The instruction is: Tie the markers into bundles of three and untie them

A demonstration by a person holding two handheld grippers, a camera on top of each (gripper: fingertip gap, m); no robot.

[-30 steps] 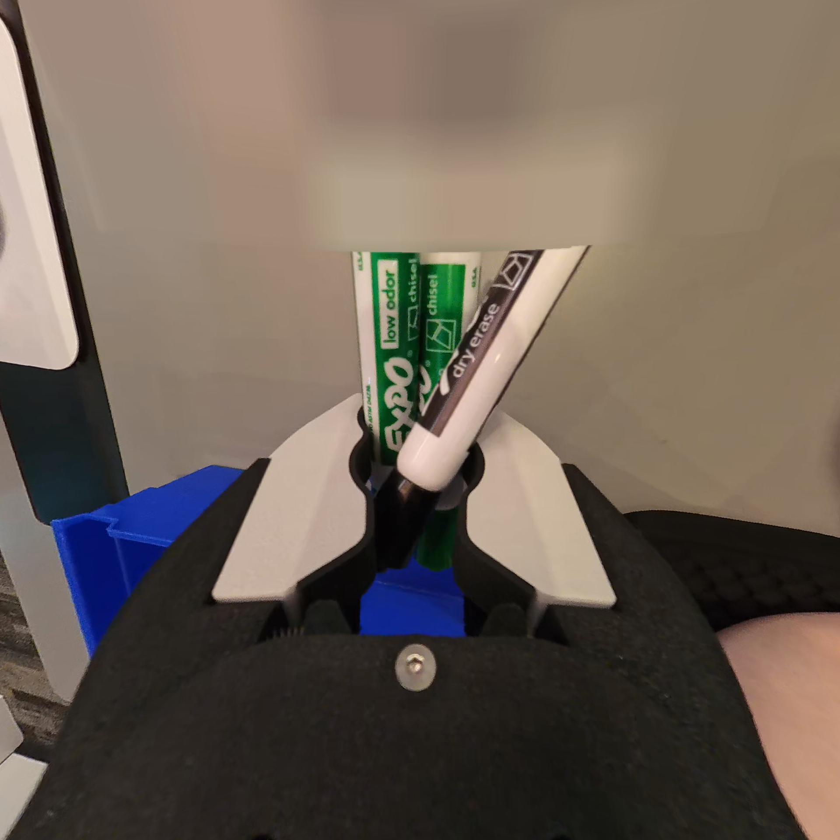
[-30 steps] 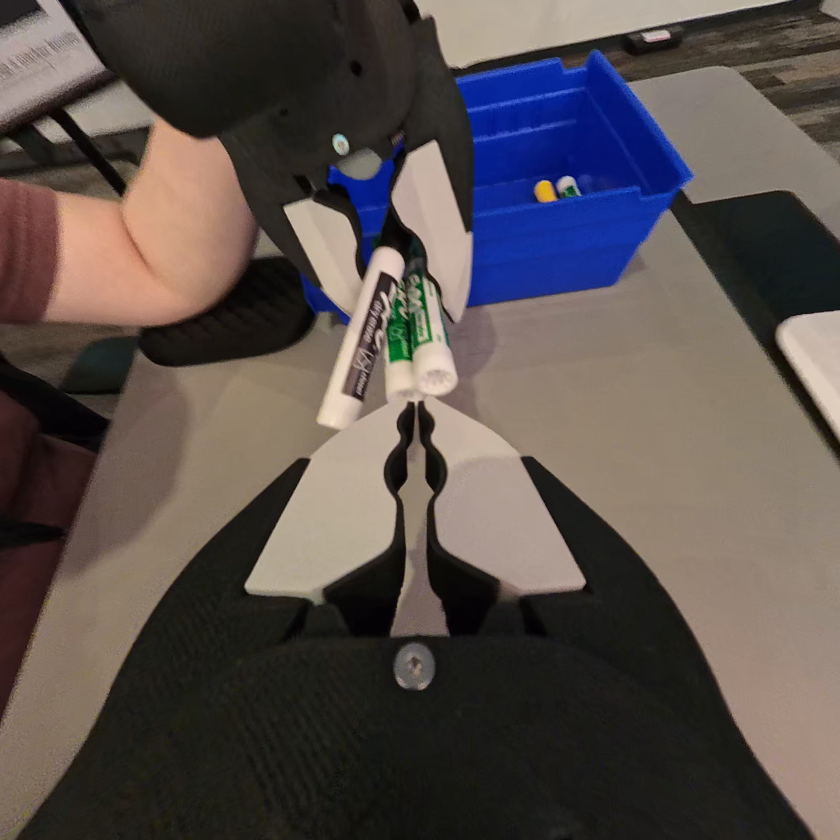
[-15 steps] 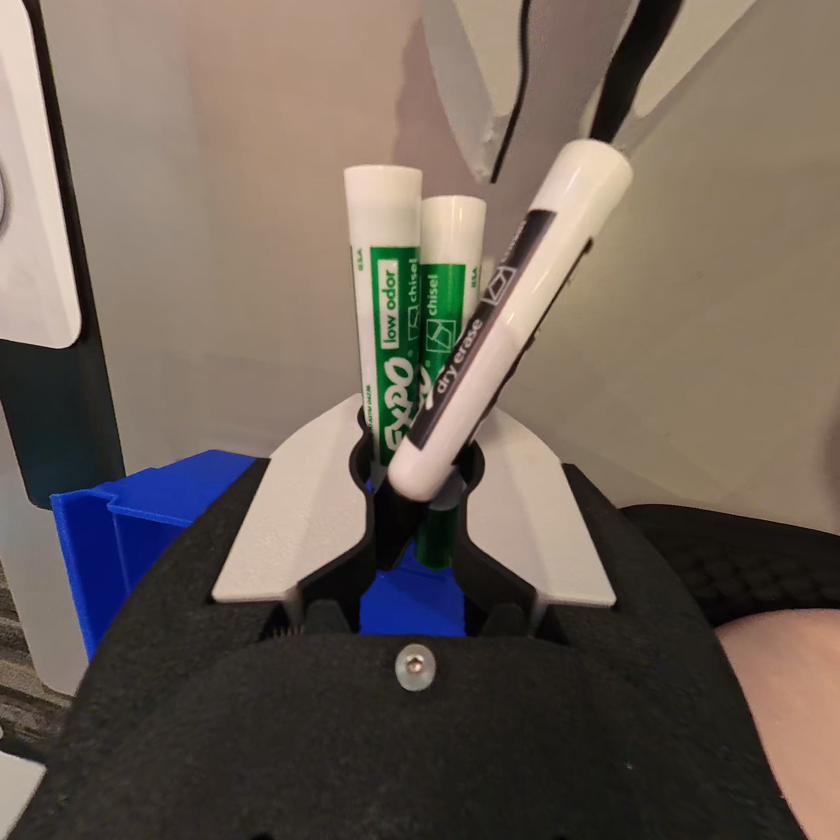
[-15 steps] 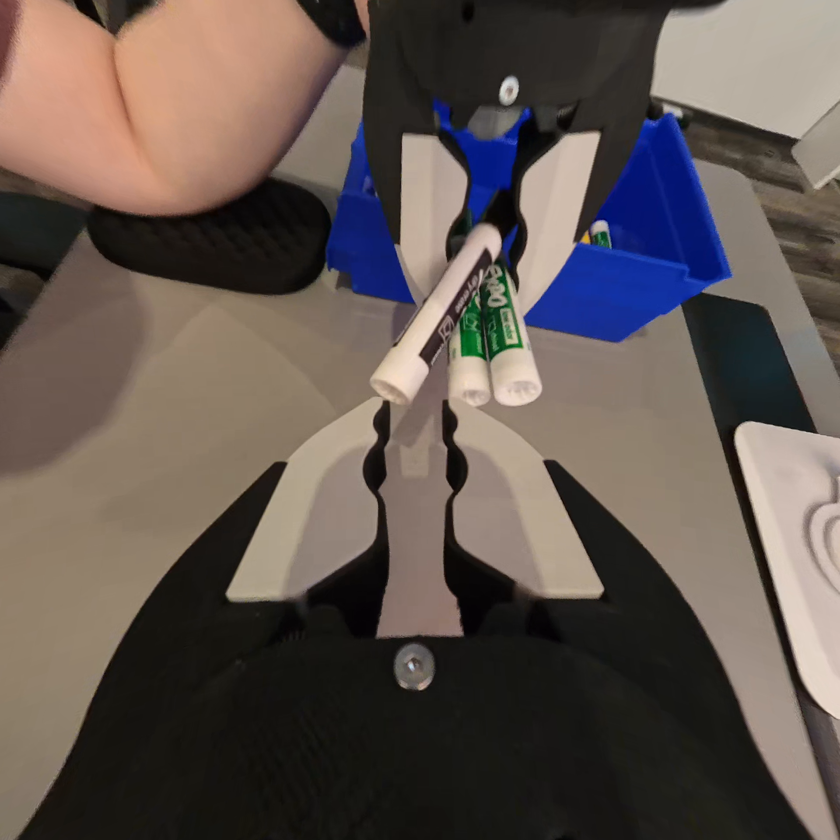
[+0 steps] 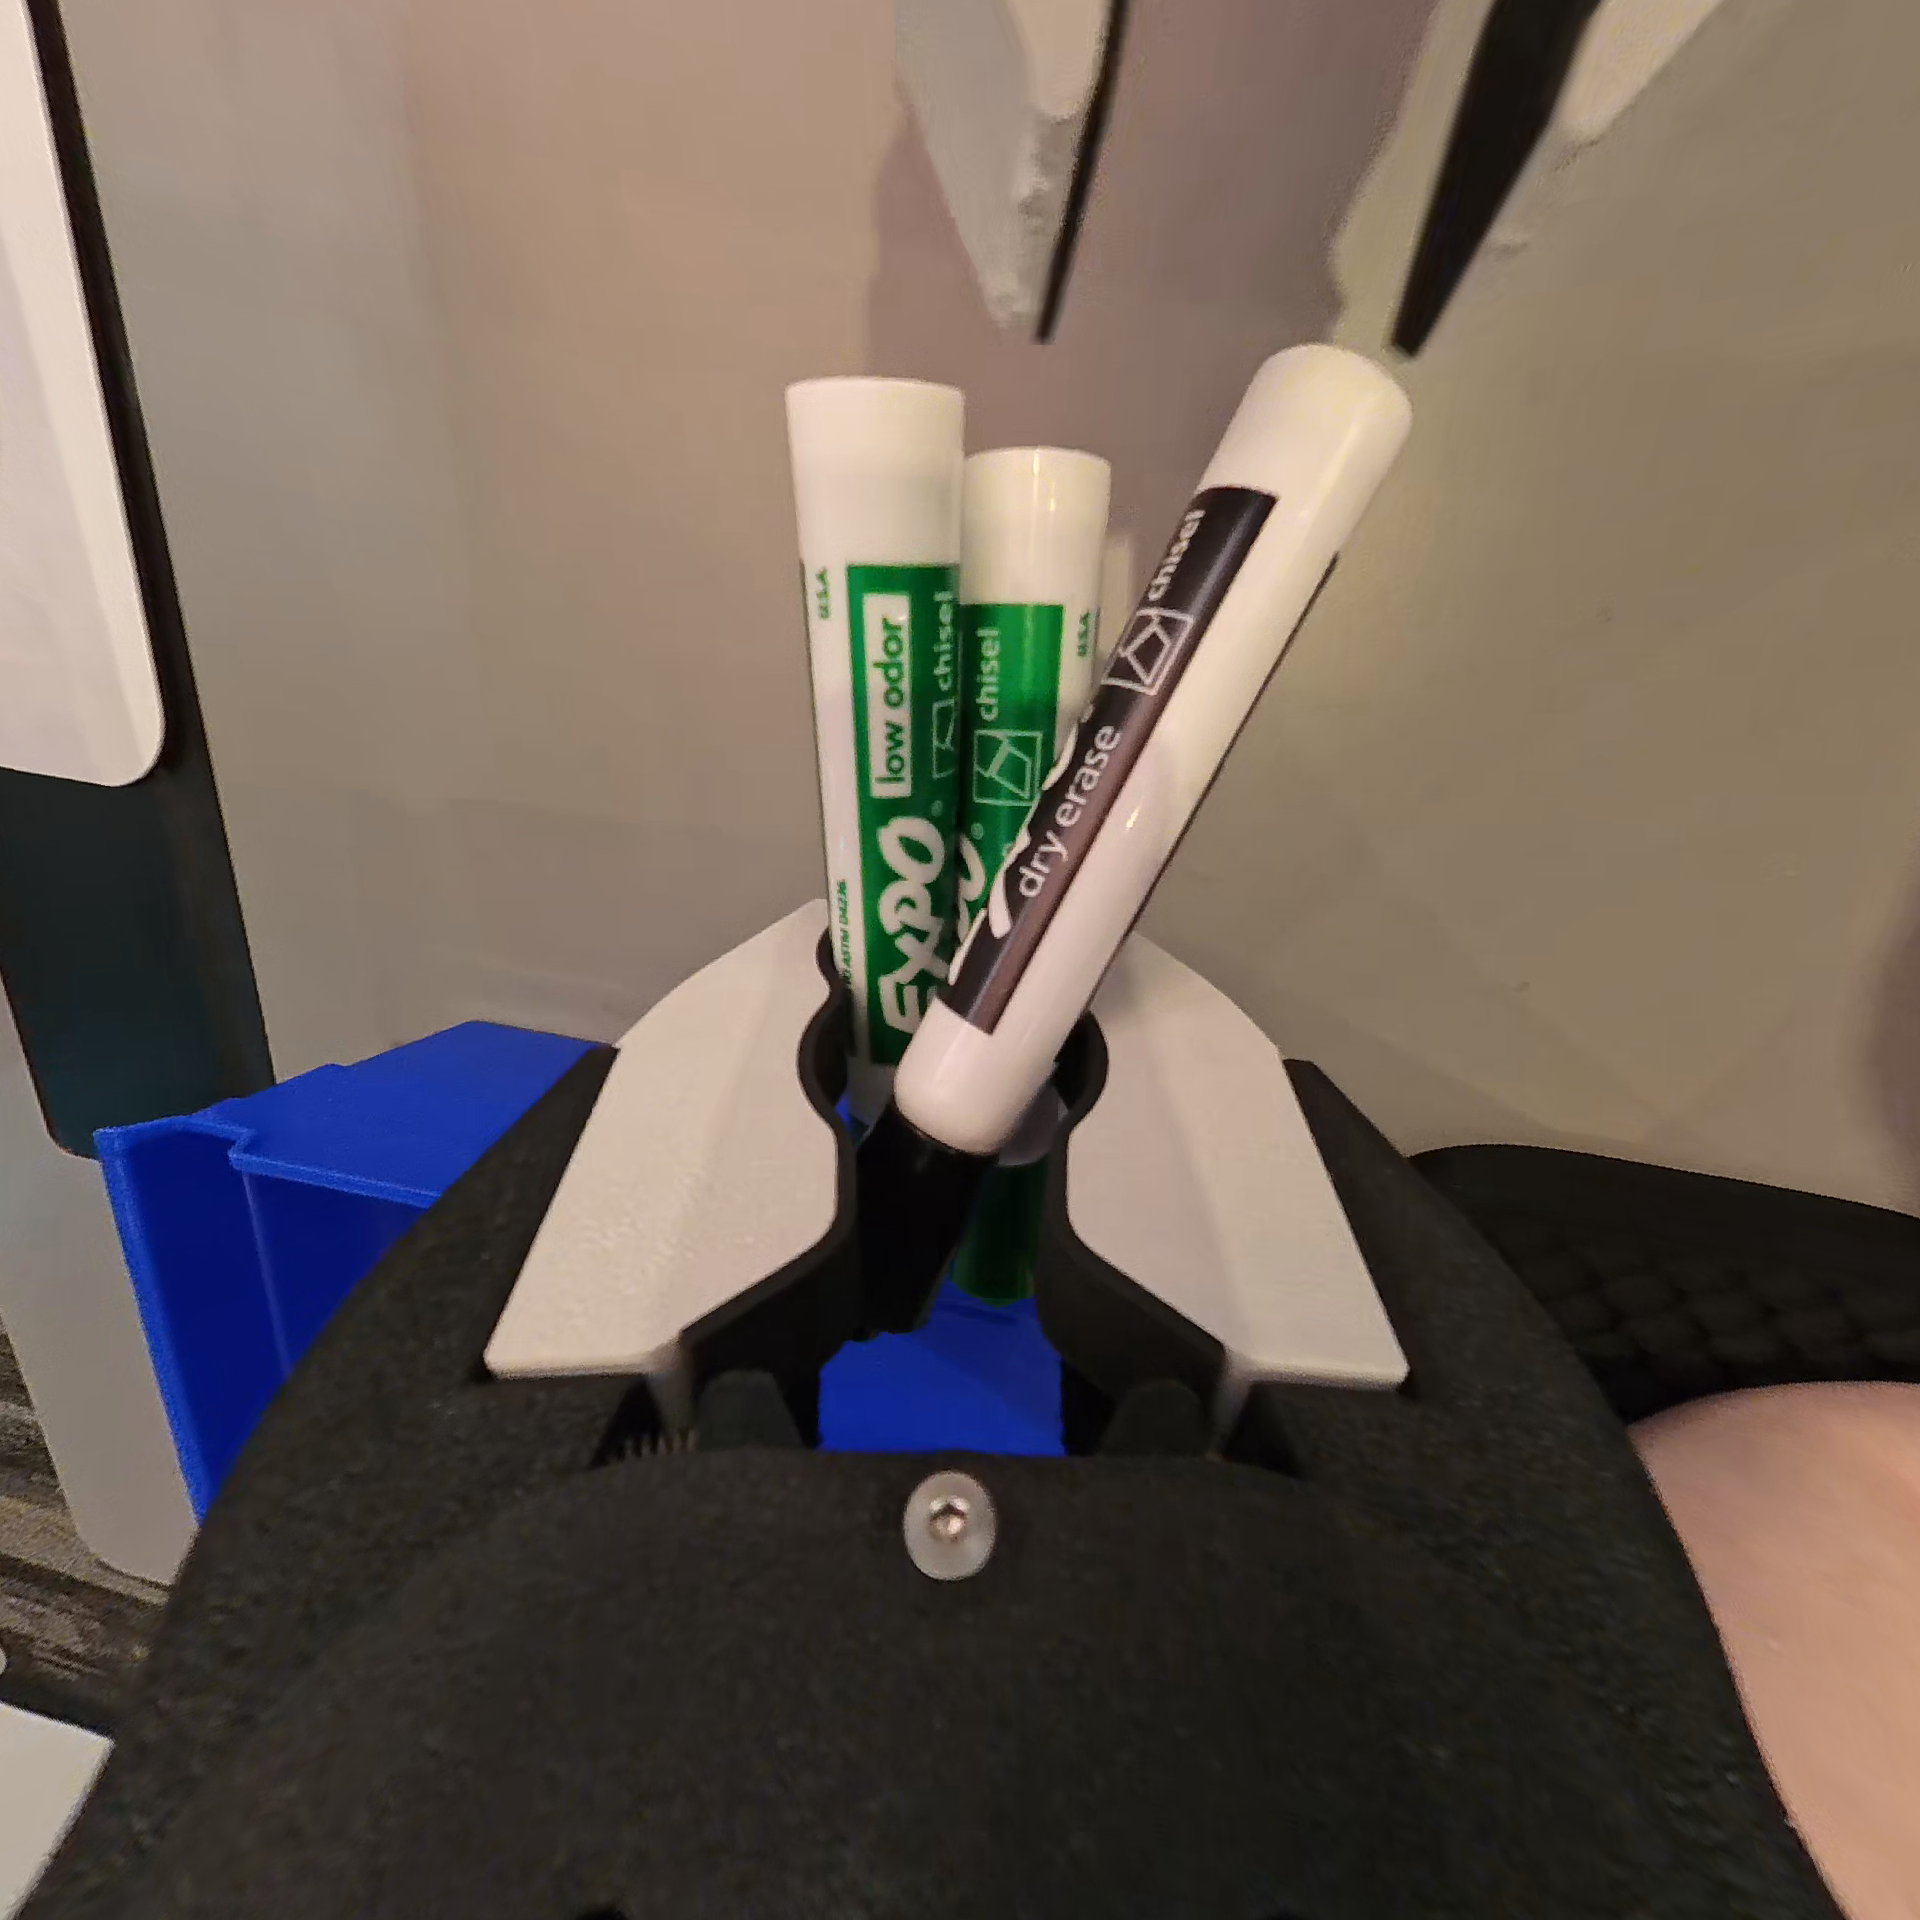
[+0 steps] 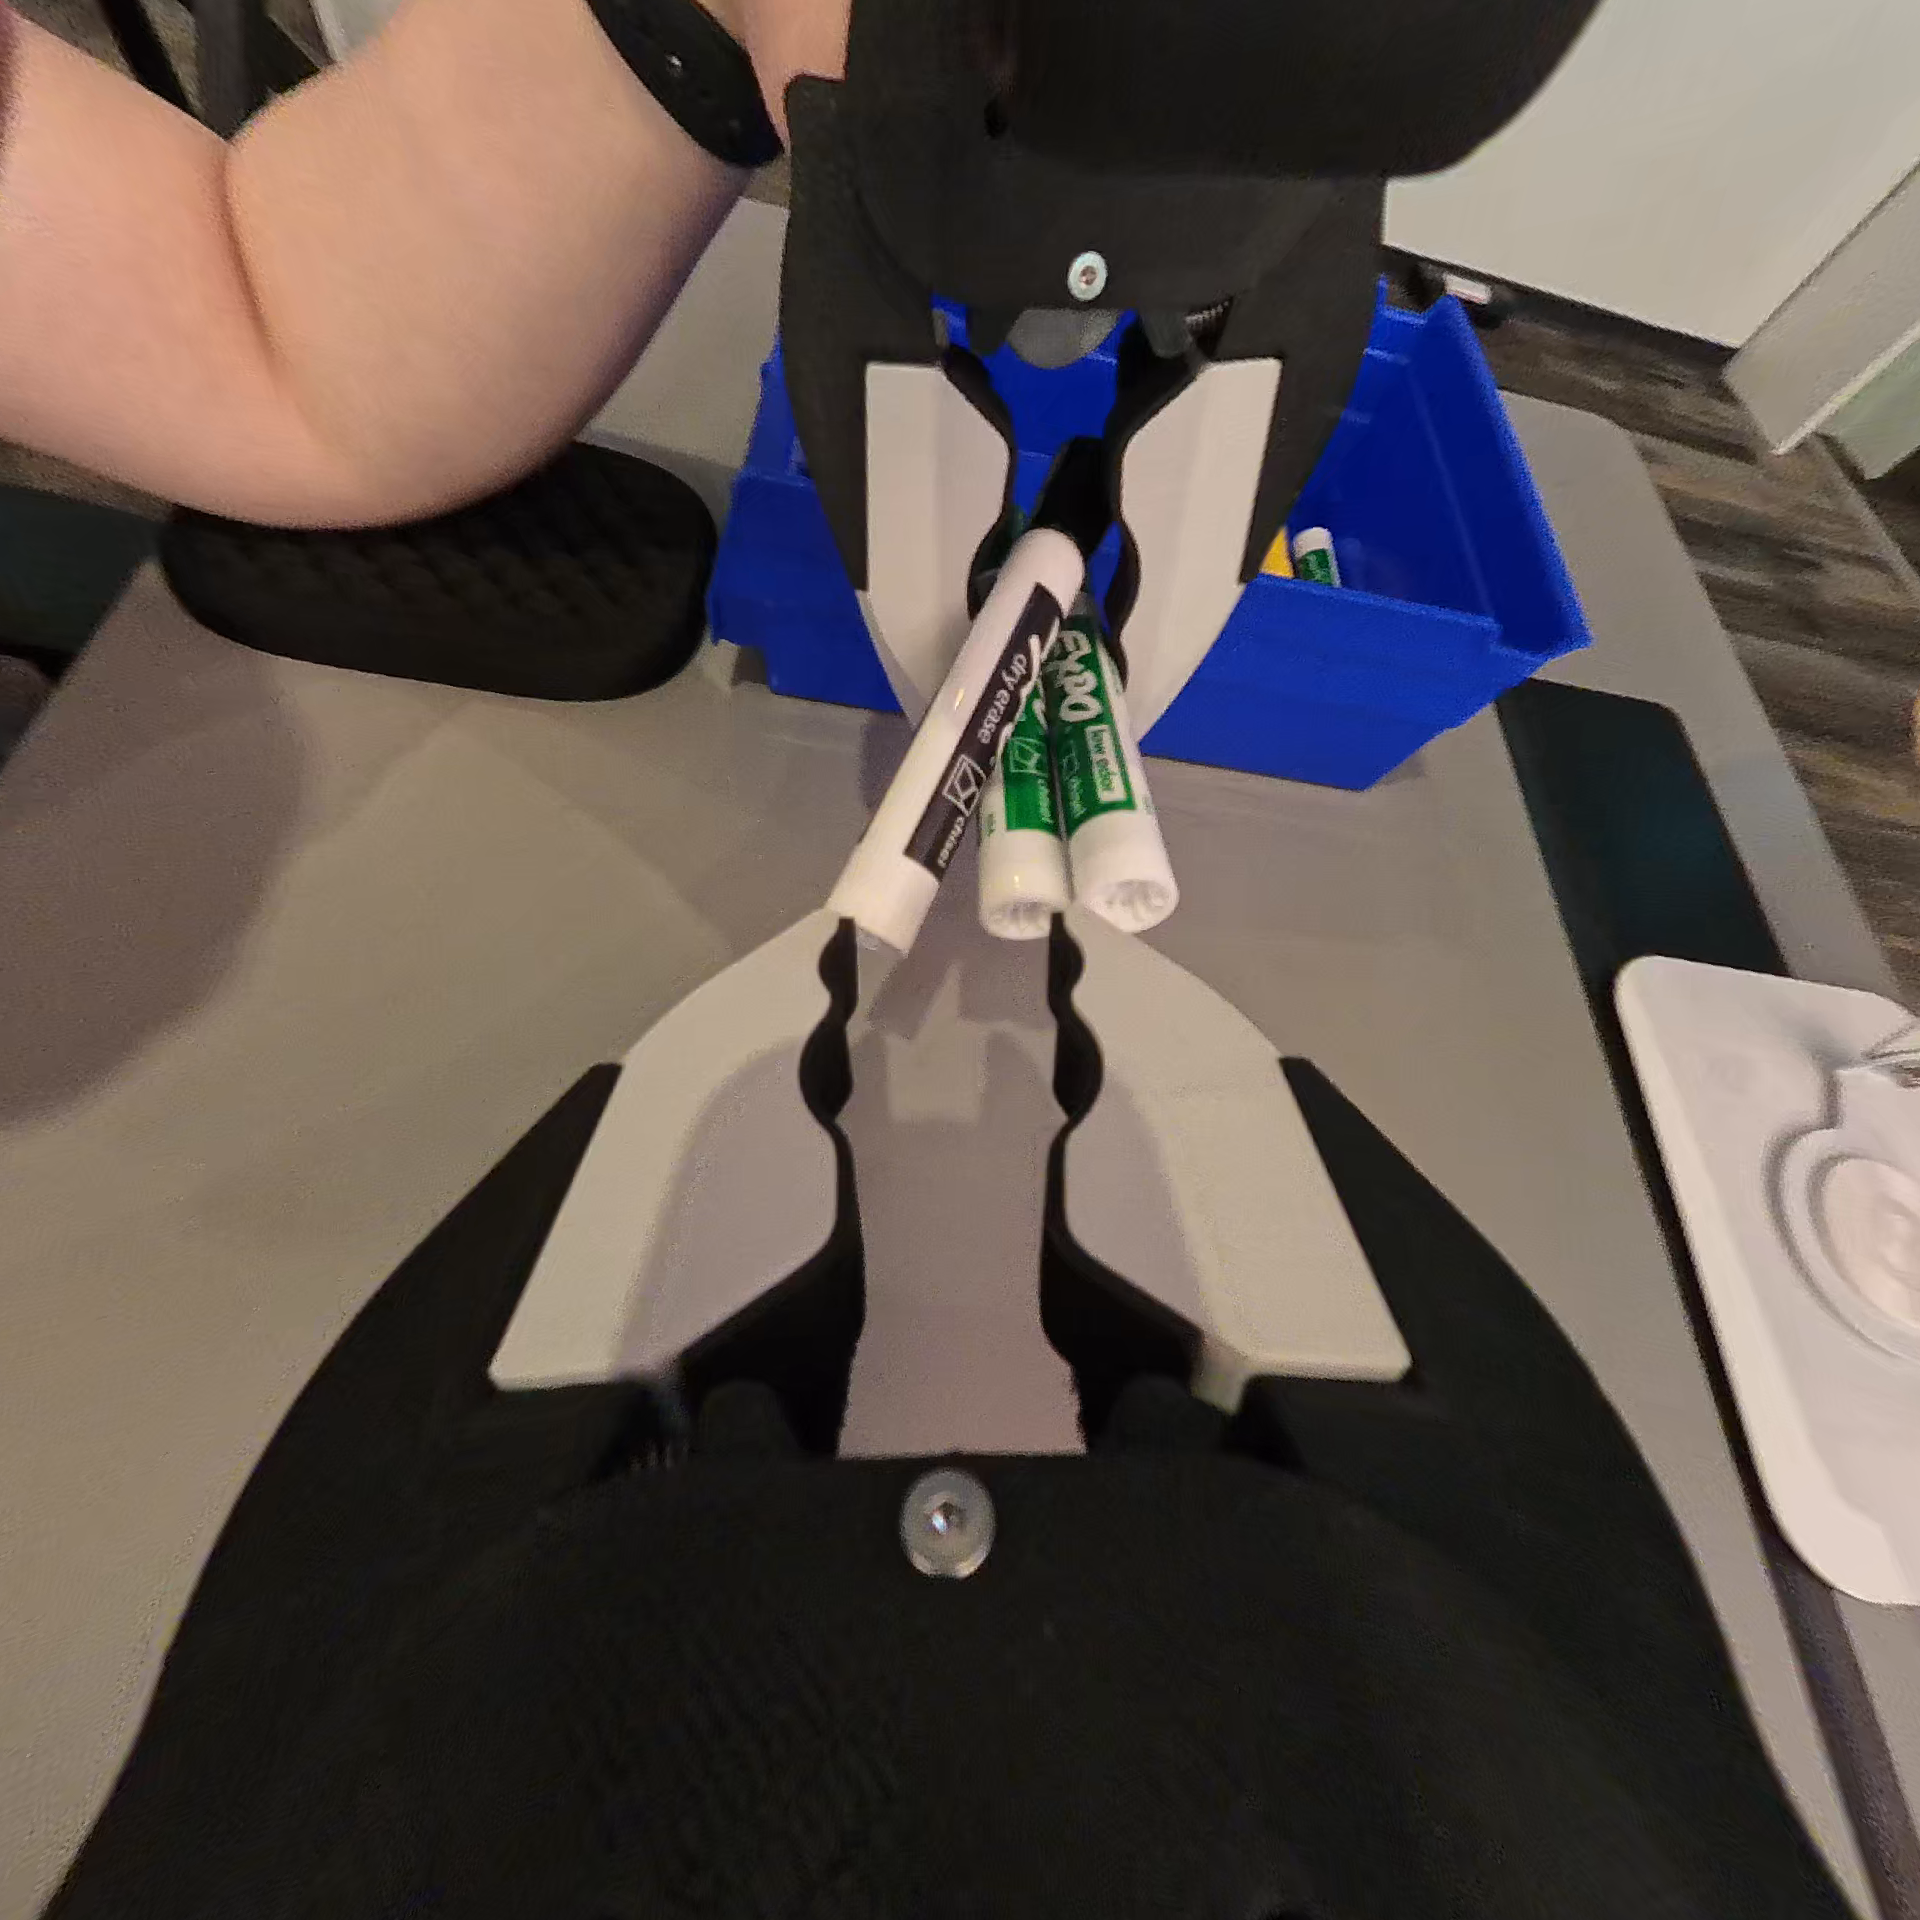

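Right gripper (image 6: 951,940) jaws have spread since a second ago, tips now just under the marker ends. Left gripper (image 5: 956,1023) clamped on three markers above the grey table (image 6: 416,883), near its far edge: two green markers (image 5: 894,727) parallel, black marker (image 5: 1153,748) splayed sideways. No tie visible. Blue bin (image 6: 1403,623) behind. Advice: nudge the black one parallel before closing, grip near the free ends.

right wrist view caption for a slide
Open right gripper faces three markers clamped in the left gripper.
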